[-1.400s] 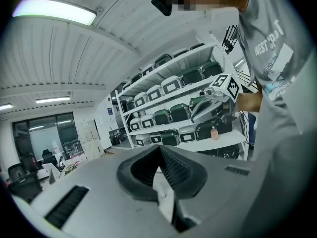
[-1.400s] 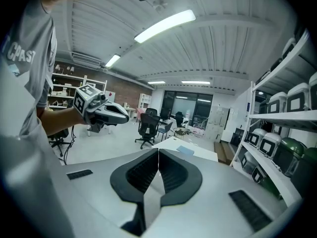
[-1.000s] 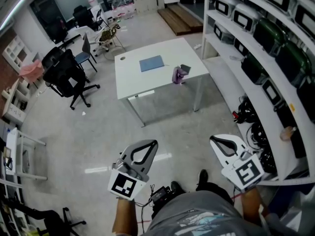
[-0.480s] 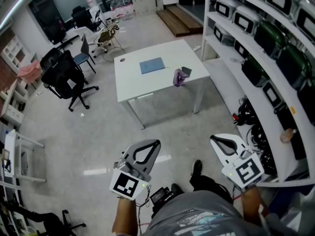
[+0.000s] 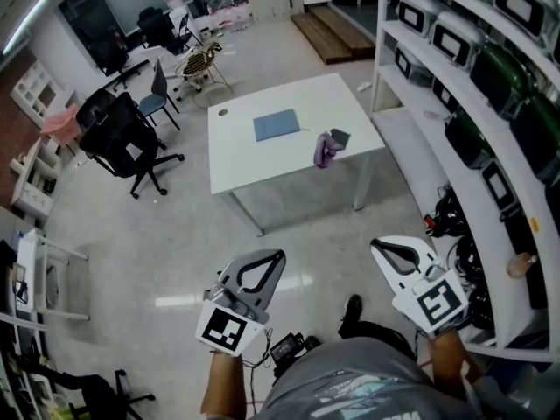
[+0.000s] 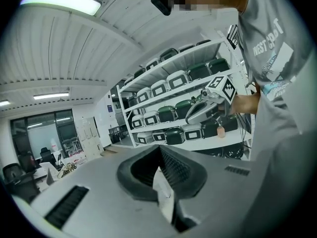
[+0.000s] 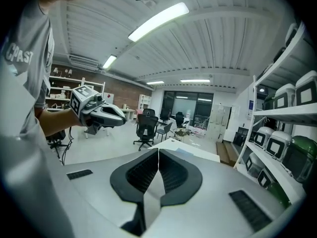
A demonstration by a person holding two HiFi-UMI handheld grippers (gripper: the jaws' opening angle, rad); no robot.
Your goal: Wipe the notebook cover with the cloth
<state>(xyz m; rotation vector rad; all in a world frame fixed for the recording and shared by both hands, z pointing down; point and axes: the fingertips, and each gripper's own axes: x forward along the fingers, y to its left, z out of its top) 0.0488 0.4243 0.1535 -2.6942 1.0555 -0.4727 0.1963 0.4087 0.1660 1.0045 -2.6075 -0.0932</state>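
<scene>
Notebook [image 5: 276, 124], cloth [image 5: 323, 151] on table [image 5: 236, 143], apart; shelf cases [image 5: 458, 36] shut.

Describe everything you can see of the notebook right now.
The notebook is a thin, blue-grey rectangle, closed and lying flat near the middle of the white table. Its cover looks plain and matte; finer detail is too small to tell. Only the table touches it; the purple cloth sits bunched apart, nearer the table's right edge.
</scene>
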